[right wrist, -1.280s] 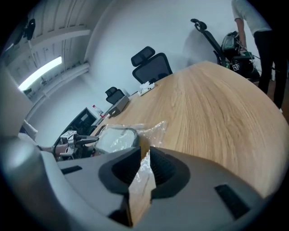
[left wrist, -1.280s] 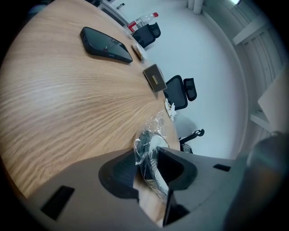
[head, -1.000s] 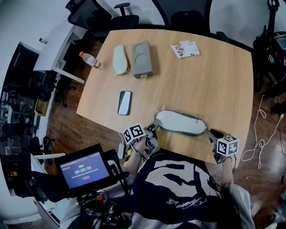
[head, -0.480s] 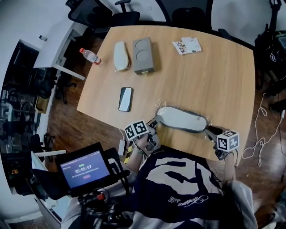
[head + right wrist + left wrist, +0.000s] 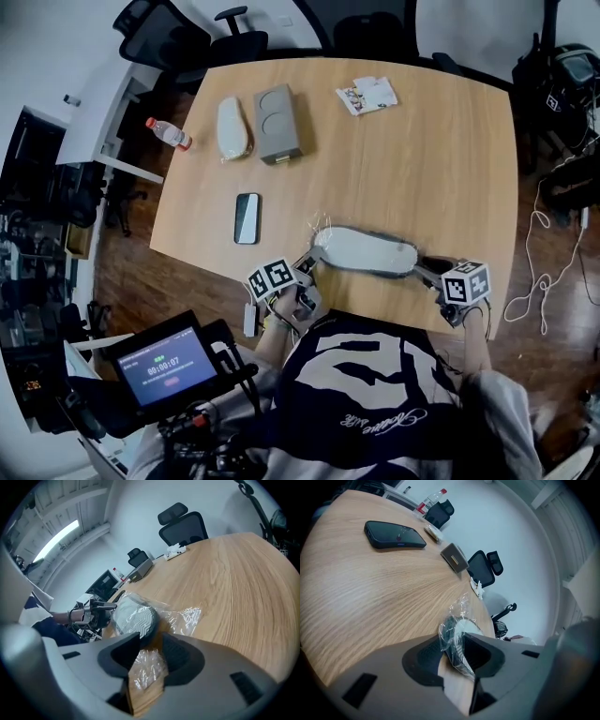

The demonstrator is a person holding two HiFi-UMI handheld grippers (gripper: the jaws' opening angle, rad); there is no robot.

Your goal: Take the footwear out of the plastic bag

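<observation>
A grey-white slipper point(image 5: 364, 249) in a clear plastic bag point(image 5: 183, 618) lies near the table's front edge. My left gripper point(image 5: 312, 260) is at its left end; in the left gripper view the jaws point(image 5: 457, 641) are shut on the crumpled bag film and the slipper's dark rim point(image 5: 454, 634). My right gripper point(image 5: 423, 270) is at the slipper's right end. Its jaws point(image 5: 150, 644) are opening, with loose bag film lying between them and the pads apart from it. The slipper's ribbed sole point(image 5: 133, 617) sits just ahead of them.
A black phone point(image 5: 247, 217) lies left of the slipper. At the far side are a second bagged slipper point(image 5: 231, 128), a grey box point(image 5: 275, 123), a water bottle point(image 5: 167, 133) and some cards point(image 5: 367, 95). Office chairs point(image 5: 370, 33) ring the table point(image 5: 422, 159). A timer screen point(image 5: 169, 366) is at the lower left.
The head view has swung, so everything sits a little further left in the picture. Both grippers stay at the slipper's two ends, and the slipper has not moved on the table.
</observation>
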